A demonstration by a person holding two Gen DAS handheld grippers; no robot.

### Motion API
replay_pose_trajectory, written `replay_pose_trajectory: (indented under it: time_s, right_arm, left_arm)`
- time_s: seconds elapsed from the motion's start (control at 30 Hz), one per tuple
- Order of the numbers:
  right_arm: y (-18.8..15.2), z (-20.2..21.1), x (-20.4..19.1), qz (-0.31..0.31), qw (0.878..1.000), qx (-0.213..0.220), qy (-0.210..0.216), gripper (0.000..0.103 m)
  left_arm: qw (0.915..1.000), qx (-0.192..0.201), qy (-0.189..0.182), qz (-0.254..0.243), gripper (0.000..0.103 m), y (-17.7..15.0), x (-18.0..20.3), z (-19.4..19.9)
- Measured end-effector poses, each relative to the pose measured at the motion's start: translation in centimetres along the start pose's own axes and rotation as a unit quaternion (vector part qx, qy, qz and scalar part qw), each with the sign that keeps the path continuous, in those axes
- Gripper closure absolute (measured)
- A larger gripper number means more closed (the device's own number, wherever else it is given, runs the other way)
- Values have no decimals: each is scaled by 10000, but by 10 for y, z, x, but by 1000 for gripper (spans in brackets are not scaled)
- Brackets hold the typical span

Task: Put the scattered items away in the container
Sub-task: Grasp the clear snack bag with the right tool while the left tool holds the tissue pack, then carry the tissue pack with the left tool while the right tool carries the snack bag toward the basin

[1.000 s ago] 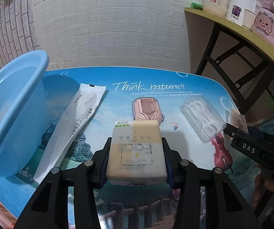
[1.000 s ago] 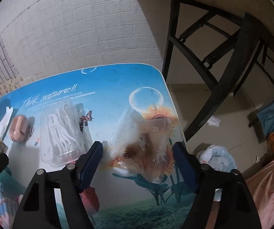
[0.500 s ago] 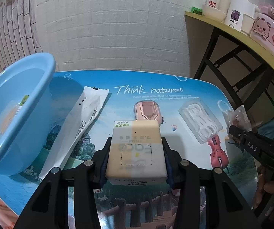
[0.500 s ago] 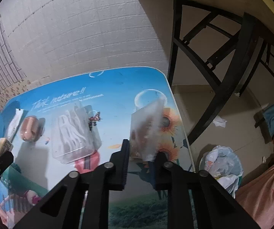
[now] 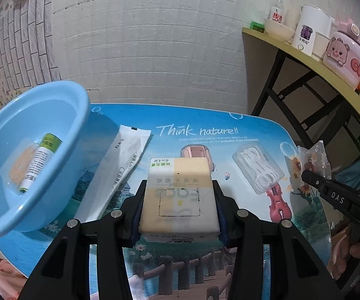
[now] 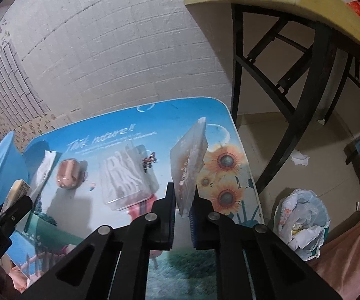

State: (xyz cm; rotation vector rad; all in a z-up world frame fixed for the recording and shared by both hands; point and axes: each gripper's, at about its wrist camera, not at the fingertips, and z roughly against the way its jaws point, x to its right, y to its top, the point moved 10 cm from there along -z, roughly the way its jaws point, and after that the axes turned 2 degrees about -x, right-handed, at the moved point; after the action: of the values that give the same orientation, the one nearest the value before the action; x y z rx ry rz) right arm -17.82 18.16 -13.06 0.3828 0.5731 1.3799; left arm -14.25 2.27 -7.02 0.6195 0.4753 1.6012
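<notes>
My left gripper is shut on a yellow-and-white tissue pack and holds it above the picture table, right of the blue basin. The basin holds a small tube and a flat packet. My right gripper is shut on a clear plastic packet, lifted off the table; it also shows in the left wrist view. On the table lie a long white sachet, a pink case and a clear box of floss picks.
The table stands against a white brick wall. A shelf with cups and a pink jar is at the right on a black frame. A bin with a plastic bag sits on the floor, right of the table.
Both grippers have risen. The right gripper closed on the clear packet and lifted it upright off the table. The left view now looks down into the basin.
</notes>
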Motion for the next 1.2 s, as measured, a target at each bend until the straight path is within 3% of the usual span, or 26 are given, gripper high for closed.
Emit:
replay_pose_trajectory:
  time_s: [0.53, 1.2]
  right_arm:
    - [-1, 35, -62, 168, 9985, 179, 484, 93]
    - [-1, 60, -136, 597, 9939, 323, 871, 93]
  left_arm:
    - [9997, 259, 7, 10, 59, 11, -24, 36]
    - [9987, 441, 176, 201, 59, 22, -93, 64]
